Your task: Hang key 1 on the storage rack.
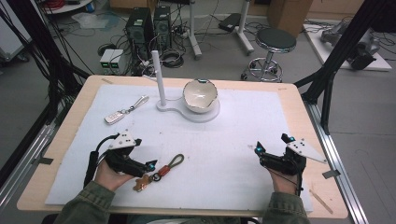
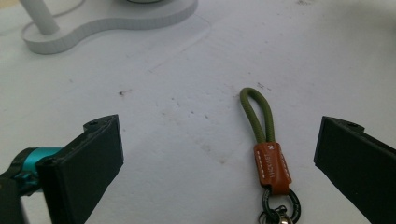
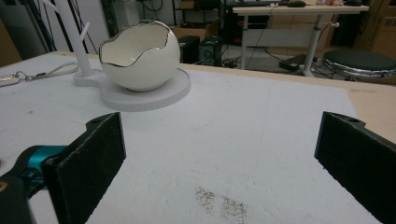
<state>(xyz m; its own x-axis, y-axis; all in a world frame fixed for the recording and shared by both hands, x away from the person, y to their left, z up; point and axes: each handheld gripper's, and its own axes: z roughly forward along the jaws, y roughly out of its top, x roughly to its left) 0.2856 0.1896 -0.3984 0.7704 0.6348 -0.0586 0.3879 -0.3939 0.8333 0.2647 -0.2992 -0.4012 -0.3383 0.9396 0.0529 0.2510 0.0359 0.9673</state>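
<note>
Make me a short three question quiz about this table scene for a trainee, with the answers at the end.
1. True or false: the left gripper is shut on the green-loop keychain.
2. Which thing sits on the round part of the white stand? A) the white key fob B) the egg-shaped bowl C) a mug
3. Fill in: the right gripper has its fingers ____ over bare mat.

Key: 1 false, it is open with the keychain lying between its fingers; 2 B; 3 open.
</note>
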